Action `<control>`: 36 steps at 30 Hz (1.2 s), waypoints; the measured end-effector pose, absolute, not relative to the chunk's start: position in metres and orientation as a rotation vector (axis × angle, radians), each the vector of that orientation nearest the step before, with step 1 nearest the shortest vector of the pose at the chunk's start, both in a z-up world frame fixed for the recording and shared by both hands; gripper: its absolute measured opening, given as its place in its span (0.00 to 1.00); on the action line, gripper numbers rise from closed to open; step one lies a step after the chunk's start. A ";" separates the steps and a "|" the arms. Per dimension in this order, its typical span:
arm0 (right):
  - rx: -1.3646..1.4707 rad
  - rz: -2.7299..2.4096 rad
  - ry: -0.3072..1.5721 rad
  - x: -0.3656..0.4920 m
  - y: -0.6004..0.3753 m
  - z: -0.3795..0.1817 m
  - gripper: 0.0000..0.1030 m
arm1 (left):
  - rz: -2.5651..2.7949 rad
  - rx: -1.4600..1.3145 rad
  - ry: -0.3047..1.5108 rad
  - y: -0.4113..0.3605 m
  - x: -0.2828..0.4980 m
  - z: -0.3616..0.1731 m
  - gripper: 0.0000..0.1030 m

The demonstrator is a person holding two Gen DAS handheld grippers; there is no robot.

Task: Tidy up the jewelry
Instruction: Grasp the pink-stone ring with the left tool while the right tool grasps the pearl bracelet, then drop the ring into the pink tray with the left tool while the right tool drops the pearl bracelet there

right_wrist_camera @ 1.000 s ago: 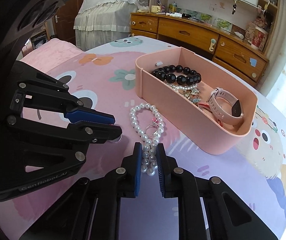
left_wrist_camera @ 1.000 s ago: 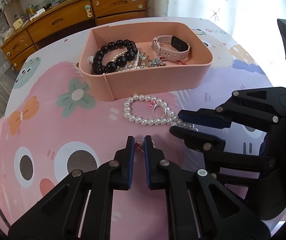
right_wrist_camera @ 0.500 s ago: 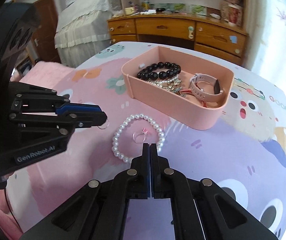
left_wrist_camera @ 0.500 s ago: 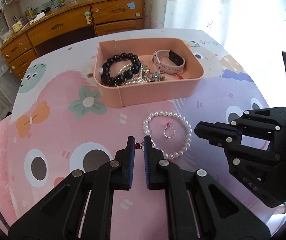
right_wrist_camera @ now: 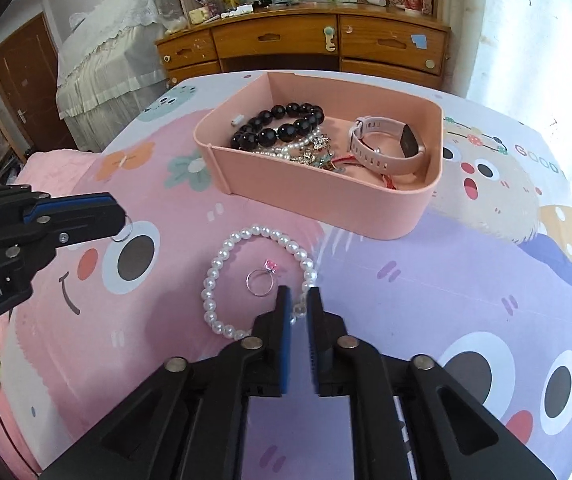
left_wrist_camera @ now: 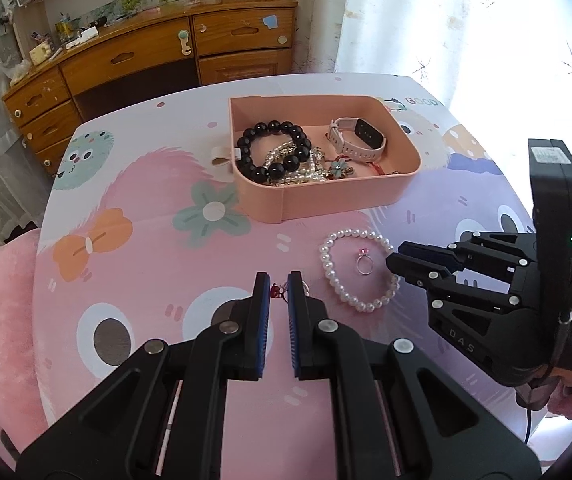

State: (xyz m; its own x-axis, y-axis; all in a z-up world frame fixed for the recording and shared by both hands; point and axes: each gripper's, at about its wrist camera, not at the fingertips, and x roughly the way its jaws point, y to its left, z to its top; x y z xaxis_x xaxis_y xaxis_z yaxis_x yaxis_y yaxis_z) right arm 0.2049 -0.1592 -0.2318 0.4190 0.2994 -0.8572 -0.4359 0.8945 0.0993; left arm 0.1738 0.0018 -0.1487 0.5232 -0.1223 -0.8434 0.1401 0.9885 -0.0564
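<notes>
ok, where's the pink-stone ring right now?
The pink-stone ring lies flat on the tablecloth inside the pearl bracelet loop, in front of the pink tray.

A home bedroom: beyond the gripper [right_wrist_camera: 297, 308] stand a wooden dresser [right_wrist_camera: 297, 46], a bed under lace cover [right_wrist_camera: 114, 52], a curtained window [left_wrist_camera: 465, 20] and a cartoon-print worktop [right_wrist_camera: 465, 264].

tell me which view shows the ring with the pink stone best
The right wrist view: the ring with the pink stone lies close below the camera inside the pearl bracelet, band and stone both clear. The left wrist view shows it smaller and farther off.
</notes>
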 end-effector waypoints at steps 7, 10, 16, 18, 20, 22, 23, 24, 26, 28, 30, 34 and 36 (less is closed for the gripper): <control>-0.204 0.429 1.041 0.208 -0.151 -0.235 0.11 | -0.156 -0.010 1.012 0.020 0.176 -0.149 0.06; -0.208 0.406 1.046 0.209 -0.150 -0.236 0.07 | -0.158 -0.020 1.007 0.028 0.178 -0.148 0.06; -0.186 0.389 1.003 0.205 -0.149 -0.218 0.06 | -0.168 -0.040 0.994 0.040 0.185 -0.147 0.06; -0.176 0.404 0.984 0.204 -0.147 -0.206 0.06 | -0.182 -0.057 0.983 0.043 0.188 -0.143 0.06; -0.182 0.421 0.968 0.200 -0.143 -0.192 0.06 | -0.195 -0.062 0.971 0.044 0.191 -0.140 0.06; -0.190 0.428 0.945 0.198 -0.139 -0.180 0.06 | -0.204 -0.052 0.952 0.043 0.193 -0.134 0.06; -0.188 0.439 0.930 0.196 -0.137 -0.173 0.06 | -0.214 -0.052 0.936 0.043 0.194 -0.130 0.06; -0.188 0.446 0.917 0.195 -0.136 -0.166 0.06 | -0.228 -0.059 0.920 0.044 0.194 -0.125 0.06; -0.190 0.459 0.884 0.193 -0.131 -0.150 0.06 | -0.244 -0.068 0.897 0.044 0.195 -0.116 0.06; -0.191 0.467 0.847 0.193 -0.127 -0.134 0.06 | -0.254 -0.069 0.876 0.043 0.196 -0.107 0.06; -0.193 0.473 0.810 0.193 -0.125 -0.118 0.06 | -0.256 -0.065 0.852 0.042 0.199 -0.099 0.06; -0.205 0.473 0.742 0.201 -0.122 -0.092 0.06 | -0.254 -0.084 0.808 0.039 0.207 -0.085 0.06; -0.202 0.470 0.711 0.206 -0.122 -0.080 0.06 | -0.258 -0.103 0.787 0.038 0.213 -0.078 0.06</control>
State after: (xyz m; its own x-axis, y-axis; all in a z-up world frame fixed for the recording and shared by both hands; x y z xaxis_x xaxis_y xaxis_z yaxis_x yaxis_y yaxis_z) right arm 0.2059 -0.1219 -0.0797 0.6597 0.3447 -0.6678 -0.4793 0.8774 -0.0206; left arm 0.2133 0.0382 -0.0779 0.6766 -0.2674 -0.6861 0.1910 0.9636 -0.1871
